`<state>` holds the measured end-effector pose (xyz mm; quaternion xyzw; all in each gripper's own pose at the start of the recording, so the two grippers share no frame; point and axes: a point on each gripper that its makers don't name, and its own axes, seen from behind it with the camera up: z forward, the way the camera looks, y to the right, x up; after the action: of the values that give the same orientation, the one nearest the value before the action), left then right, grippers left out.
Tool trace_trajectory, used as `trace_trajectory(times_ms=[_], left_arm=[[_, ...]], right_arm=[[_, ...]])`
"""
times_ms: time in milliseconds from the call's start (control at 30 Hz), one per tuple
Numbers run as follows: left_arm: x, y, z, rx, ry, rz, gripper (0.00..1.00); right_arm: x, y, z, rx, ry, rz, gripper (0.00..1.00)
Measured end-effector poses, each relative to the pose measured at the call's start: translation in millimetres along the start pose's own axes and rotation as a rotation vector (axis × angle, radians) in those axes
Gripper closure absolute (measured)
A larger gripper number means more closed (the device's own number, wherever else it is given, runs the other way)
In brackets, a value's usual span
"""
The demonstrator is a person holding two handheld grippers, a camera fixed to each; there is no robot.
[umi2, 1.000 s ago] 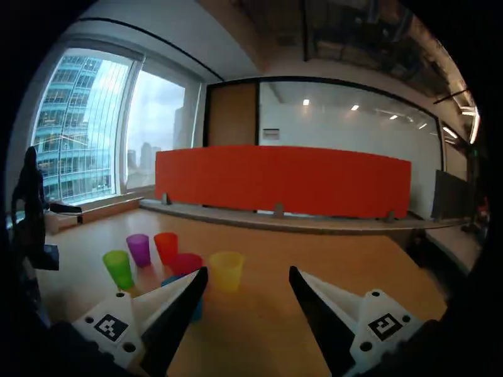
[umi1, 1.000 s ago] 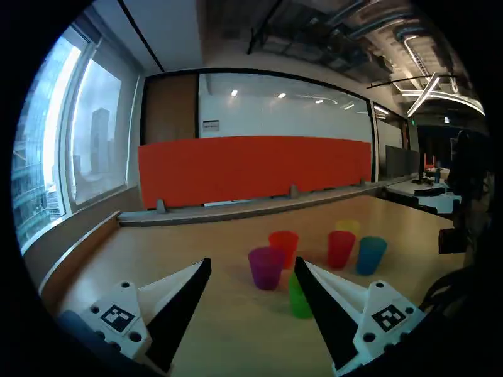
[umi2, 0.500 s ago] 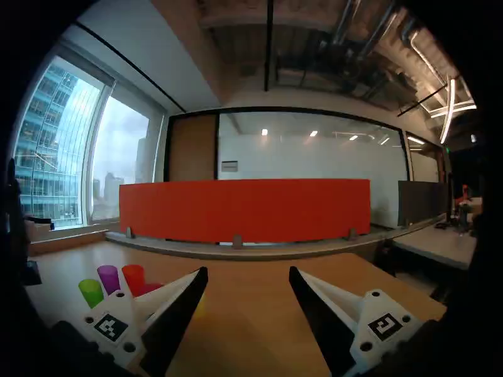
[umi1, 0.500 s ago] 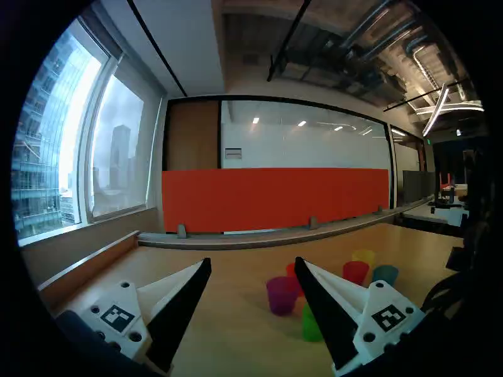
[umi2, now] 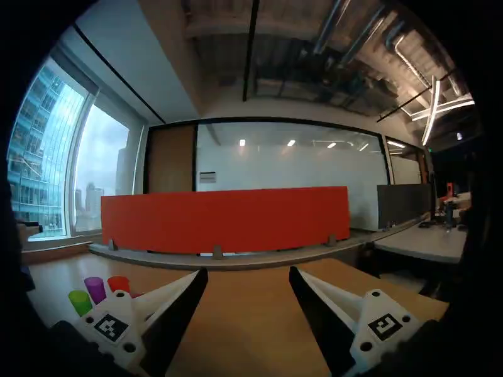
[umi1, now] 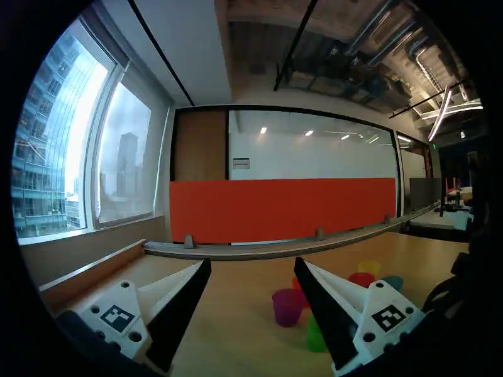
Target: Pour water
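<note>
Several coloured plastic cups stand together on a wooden table. In the left gripper view I see a purple cup, a green cup, an orange-red cup, a red cup, a yellow cup and a teal cup. My left gripper is open and empty, with the cups low to the right of its gap. In the right gripper view a green cup, a purple cup and an orange-red cup sit at lower left. My right gripper is open and empty.
An orange partition with a grey rail runs along the table's far edge. Large windows lie on the left. Another desk with items stands to the right. A dark shape sits at the left view's right edge.
Both views have tilted upward, so the cups have slid lower in each. In the right gripper view the yellow, red and teal cups have dropped behind the left finger.
</note>
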<state>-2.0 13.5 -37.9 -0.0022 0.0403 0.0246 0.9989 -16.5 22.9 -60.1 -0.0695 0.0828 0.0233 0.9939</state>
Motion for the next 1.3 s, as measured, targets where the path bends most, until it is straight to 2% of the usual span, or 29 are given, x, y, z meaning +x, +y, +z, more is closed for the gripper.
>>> trace_trajectory(times_ms=[267, 567, 867, 1300], left_arm=[[-2, -5.5, 6.2, 0.043, 0.014, 0.02, 0.01], [-13, -8.0, 11.1, 0.073, 0.031, 0.013, 0.02], [-38, -0.4, 12.4, 0.076, 0.025, 0.001, 0.02], [-74, -12.3, 18.9, 0.099, 0.003, -0.021, 0.01]], right_arm=[[2, 3, 0.0, -0.015, -0.001, -0.007, 0.0], [4, 5, -2.4, -0.025, 0.006, -0.049, 0.0], [1, 6, -2.9, -0.038, 0.001, -0.031, 0.0], [-12, 8, -5.8, -0.052, -0.03, -0.014, 0.0]])
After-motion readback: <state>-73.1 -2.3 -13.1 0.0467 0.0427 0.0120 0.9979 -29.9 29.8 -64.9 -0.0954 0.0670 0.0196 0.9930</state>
